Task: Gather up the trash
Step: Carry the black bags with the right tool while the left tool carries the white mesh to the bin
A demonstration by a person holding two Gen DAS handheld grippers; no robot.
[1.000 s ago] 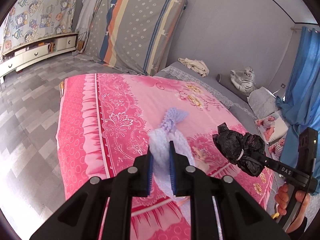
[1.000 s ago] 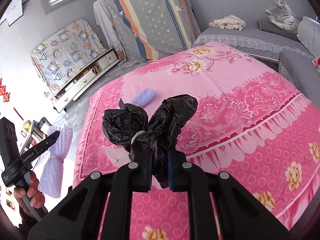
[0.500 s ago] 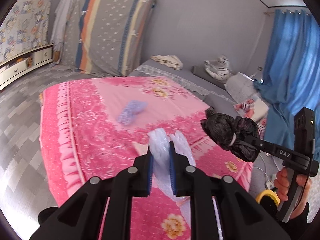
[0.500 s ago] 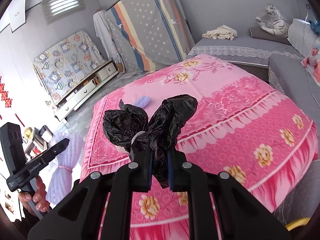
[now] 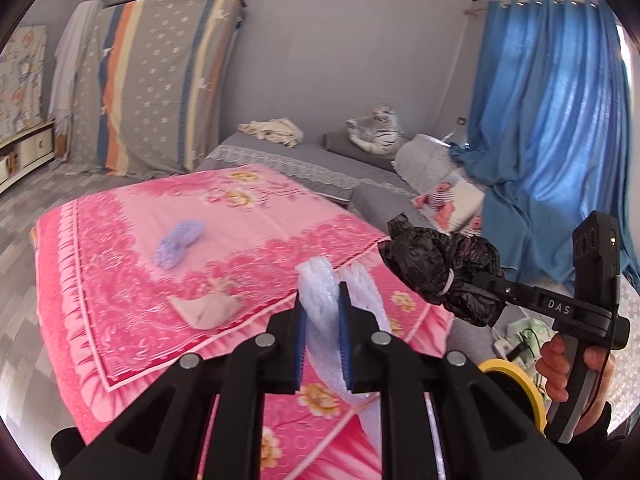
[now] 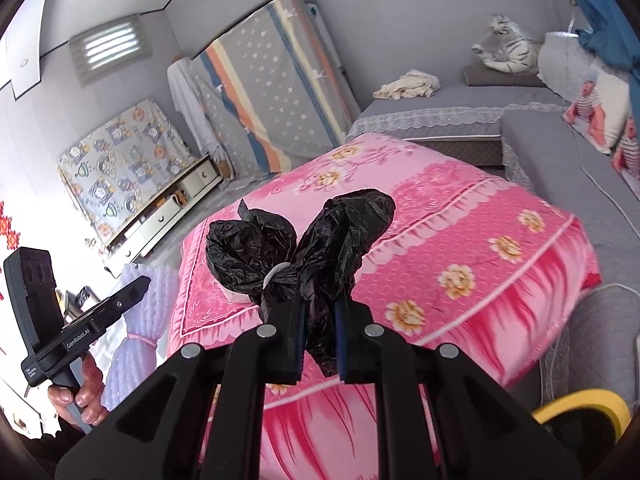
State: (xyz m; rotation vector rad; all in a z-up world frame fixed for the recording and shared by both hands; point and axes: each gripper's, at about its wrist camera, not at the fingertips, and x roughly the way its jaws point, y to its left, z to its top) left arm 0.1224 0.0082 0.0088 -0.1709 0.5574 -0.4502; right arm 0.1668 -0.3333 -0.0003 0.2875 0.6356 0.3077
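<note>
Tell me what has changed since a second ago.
Both hands drew back from the pink bed toward its near corner; a yellow rim came into view. Left gripper still clamps the white foam net, right gripper the black bag.

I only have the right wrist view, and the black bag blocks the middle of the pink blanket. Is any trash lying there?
Observer: Yes, a lavender foam net lies on the pink blanket.
Operator: Anything else?
Observer: A beige crumpled piece lies nearer the blanket's edge, apart from it.
Operator: Is the left claw gripping properly?
Observer: The left claw is shut on a white foam net.
</note>
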